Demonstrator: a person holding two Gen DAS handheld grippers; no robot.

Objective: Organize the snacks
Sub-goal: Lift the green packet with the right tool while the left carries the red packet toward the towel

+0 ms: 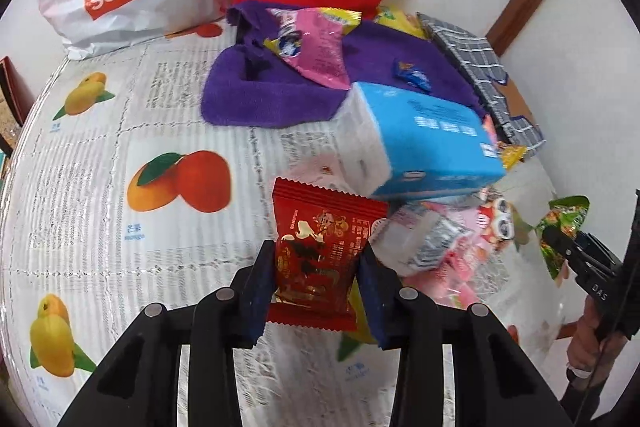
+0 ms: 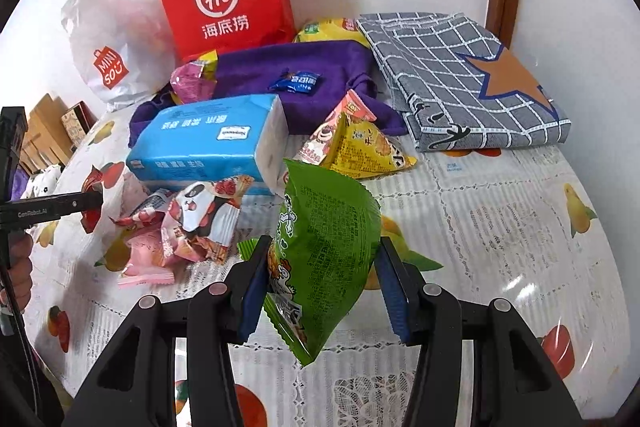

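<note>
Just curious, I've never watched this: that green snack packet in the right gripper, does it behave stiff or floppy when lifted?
Probably floppy: the green packet bulges and creases between the right gripper, its bottom edge hanging loose. Likely light, since it sits puffed rather than sagging. Its glossy film may be slippery.

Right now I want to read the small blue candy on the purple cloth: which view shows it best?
The right wrist view: the blue candy faces the camera, sharp and unobstructed on the purple cloth, its white print visible. In the left wrist view it appears smaller, blurred and turned at an angle.
</note>
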